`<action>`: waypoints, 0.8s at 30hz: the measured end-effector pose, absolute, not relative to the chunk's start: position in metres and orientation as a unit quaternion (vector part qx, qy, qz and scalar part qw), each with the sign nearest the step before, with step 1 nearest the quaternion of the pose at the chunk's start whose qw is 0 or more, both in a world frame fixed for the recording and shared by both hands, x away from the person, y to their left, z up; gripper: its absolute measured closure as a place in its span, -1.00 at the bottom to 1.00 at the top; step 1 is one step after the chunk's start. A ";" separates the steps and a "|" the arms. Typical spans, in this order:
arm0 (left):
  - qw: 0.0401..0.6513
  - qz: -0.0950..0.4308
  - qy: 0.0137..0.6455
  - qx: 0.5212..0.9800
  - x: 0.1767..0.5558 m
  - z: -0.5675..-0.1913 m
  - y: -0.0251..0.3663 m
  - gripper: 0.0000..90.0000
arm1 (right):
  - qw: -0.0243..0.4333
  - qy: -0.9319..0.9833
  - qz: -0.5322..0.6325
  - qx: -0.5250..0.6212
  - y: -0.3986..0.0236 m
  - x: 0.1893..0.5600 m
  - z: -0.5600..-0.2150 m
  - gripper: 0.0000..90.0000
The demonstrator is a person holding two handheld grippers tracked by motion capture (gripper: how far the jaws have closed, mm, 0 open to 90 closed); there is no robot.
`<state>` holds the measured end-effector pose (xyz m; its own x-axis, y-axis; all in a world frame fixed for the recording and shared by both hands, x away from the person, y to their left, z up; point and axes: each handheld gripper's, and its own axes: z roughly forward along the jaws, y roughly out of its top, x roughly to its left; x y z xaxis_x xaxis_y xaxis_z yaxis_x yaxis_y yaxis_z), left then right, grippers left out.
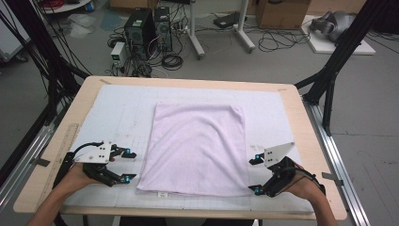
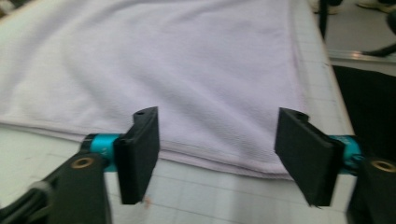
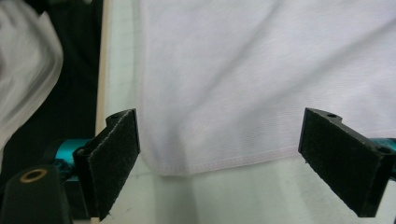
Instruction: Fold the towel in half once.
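Both grippers stand wide open and hold nothing: the left gripper (image 1: 123, 165) sits at nine o'clock of the pale pink folded terry towel (image 1: 194, 148), the right gripper (image 1: 255, 175) at four o'clock, nearer its edge. Towel's long axis runs twelve to six, centred on the white gridded mat (image 1: 113, 113) covering the light wooden table (image 1: 301, 122).

A light wooden table (image 1: 291, 101) with rounded corners carries a white gridded mat (image 1: 117, 106) that covers most of its top, leaving a bare wooden border all round. A pale pink folded towel (image 1: 195, 150) lies flat on the middle of the mat, its near edge close to the mat's near edge. A ruler (image 1: 63, 143) lies on the bare wood along the table's left side, just beside the mat.
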<state>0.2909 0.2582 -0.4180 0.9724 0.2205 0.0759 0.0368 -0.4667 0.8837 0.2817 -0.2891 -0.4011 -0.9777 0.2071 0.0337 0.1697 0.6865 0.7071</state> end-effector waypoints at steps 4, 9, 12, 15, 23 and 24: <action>0.522 0.124 0.104 0.838 0.293 -0.414 0.262 -0.69 | 0.045 0.895 0.420 0.143 -0.297 0.283 -0.397 -0.80; 0.544 0.150 0.138 0.814 0.298 -0.407 0.274 -0.86 | 0.090 0.861 0.463 0.188 -0.306 0.285 -0.389 -0.95; 0.558 0.163 0.162 0.798 0.301 -0.403 0.281 -0.96 | 0.122 0.832 0.494 0.220 -0.311 0.284 -0.383 -0.95; 0.567 0.169 0.188 0.784 0.303 -0.400 0.289 -0.96 | 0.150 0.804 0.520 0.247 -0.317 0.284 -0.378 -0.95; 0.572 0.179 0.247 0.762 0.307 -0.391 0.304 -0.96 | 0.178 0.751 0.565 0.292 -0.323 0.282 -0.373 -0.96; 0.572 0.178 0.252 0.760 0.306 -0.391 0.305 -0.96 | 0.178 0.746 0.570 0.295 -0.323 0.283 -0.374 -0.96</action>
<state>0.3065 0.3050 -0.3907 0.8093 0.5872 -0.0168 0.1793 -0.2197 0.9589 0.2829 -0.3234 -0.3738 -0.7624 0.6432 0.0711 0.2383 0.1768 0.9550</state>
